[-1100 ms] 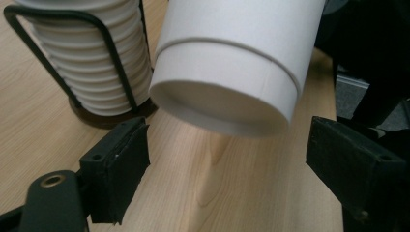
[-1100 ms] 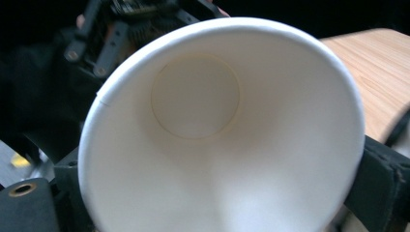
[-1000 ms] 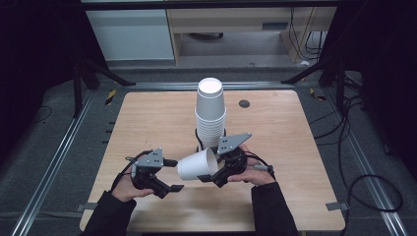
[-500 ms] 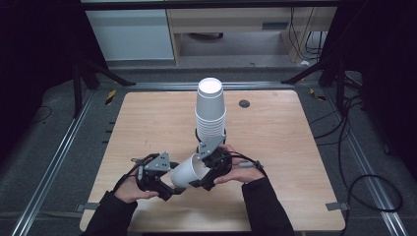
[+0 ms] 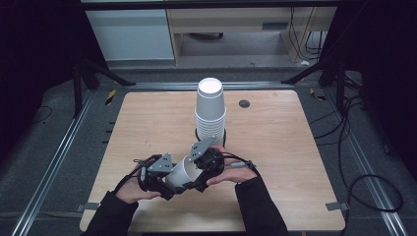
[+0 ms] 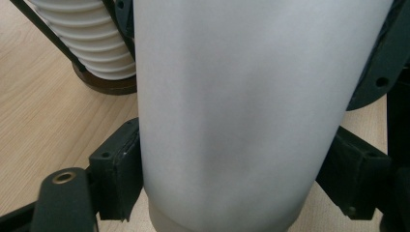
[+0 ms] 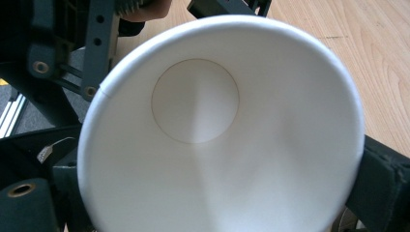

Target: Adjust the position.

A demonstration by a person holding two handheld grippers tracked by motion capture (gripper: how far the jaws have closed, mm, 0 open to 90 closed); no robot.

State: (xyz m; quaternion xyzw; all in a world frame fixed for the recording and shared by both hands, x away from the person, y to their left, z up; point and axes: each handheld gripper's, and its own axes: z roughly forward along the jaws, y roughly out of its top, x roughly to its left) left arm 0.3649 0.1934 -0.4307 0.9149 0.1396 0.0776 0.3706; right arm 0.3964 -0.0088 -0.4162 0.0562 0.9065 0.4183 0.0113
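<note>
Looking down from the high view, I am seeing both grippers meeting at the near edge of the table point(image 5: 275, 147), with one white cup point(image 5: 181, 172) lying tilted between them. My left gripper point(image 5: 164, 184) is sitting at the cup's closed end, and my right gripper point(image 5: 199, 174) is sitting at its rim end, its grey plate pointing up toward the stack point(image 5: 211, 110). That stack of upturned cups is standing just beyond the right gripper, close to its far side but not touching it as far as I can tell. A small dark disc point(image 5: 244, 103) is lying well beyond the stack, off to the right.

Switching to the left gripper view, I am looking along the cup's point(image 6: 237, 111) outer wall, which is running up between the two jaws. Both black pads are pressing against the wall near its narrow base, one on each side, so this gripper is clamping the cup. The stack's point(image 6: 87, 43) ribbed rims are showing up beyond the left jaw, resting on a dark base.

Moving to the right gripper view, I am staring straight into the cup's point(image 7: 217, 135) open mouth, with its round bottom facing me. The rim is sitting tight between this gripper's jaws, the right pad touching the rim's edge, so I am reading this gripper as gripping the cup too. The left gripper point(image 7: 77, 43) is showing beyond the cup, at the upper left.
</note>
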